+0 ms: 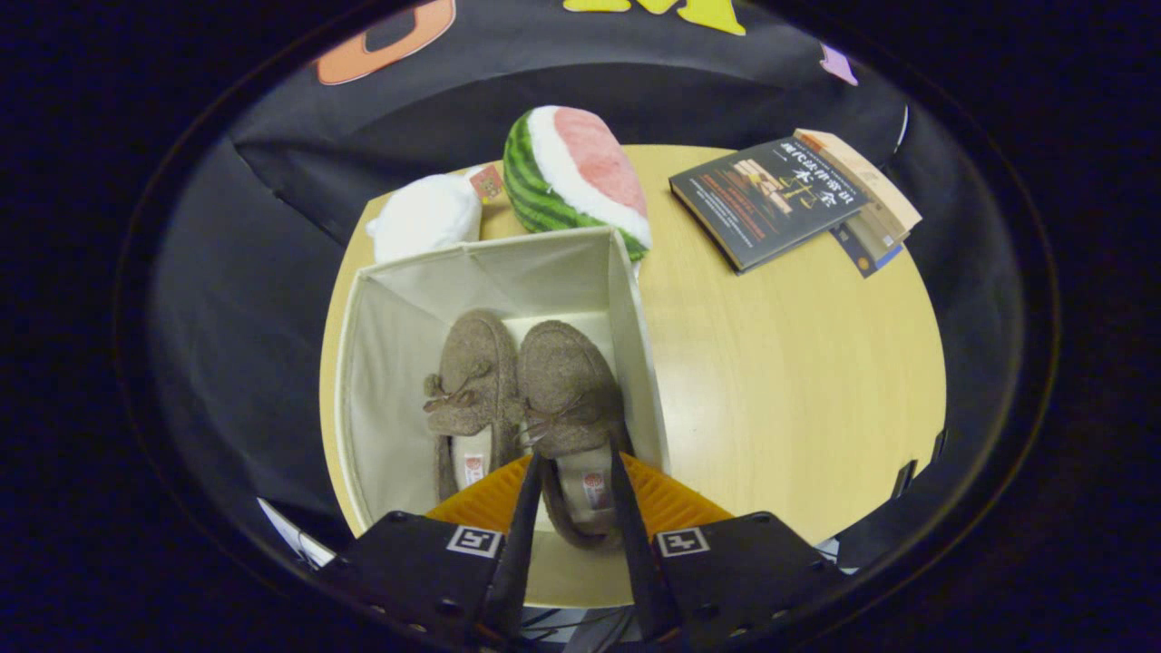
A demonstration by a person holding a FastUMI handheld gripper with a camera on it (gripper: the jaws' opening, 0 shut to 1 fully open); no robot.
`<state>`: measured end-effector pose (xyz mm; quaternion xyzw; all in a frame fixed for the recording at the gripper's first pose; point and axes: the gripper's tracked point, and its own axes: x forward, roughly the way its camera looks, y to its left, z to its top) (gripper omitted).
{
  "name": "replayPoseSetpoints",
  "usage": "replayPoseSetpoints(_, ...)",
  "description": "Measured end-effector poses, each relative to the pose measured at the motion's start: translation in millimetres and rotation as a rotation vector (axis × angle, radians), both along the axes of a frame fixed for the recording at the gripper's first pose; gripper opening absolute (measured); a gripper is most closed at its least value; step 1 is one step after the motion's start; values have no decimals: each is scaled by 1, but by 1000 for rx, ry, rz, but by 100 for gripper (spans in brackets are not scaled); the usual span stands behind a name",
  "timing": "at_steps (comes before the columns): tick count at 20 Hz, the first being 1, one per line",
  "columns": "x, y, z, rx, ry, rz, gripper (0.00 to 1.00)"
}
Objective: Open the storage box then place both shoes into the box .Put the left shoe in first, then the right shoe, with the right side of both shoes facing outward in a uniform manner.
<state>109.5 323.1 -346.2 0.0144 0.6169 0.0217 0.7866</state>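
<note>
Brown shoes (521, 390) in box (385, 363), right heel between tool (573, 467) fingers

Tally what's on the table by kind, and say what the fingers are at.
Shoes: 2, both in the box
Box: 1
Plush toys: 2, watermelon, white one
Books: 2
Total: 7
Gripper: fingers astride the right-hand shoe's heel; grip unclear.
</note>
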Motion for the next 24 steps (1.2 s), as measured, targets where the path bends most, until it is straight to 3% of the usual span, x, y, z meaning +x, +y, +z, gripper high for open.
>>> replayPoseSetpoints(7,-14,1,83,57,-232,102,99)
replayPoseSetpoints(13,-22,-27,182,37,-538,142,97)
replayPoseSetpoints(18,-32,-65,281,36,-810,104,97)
replayPoseSetpoints(24,-56,-103,366,49,-982,79,97)
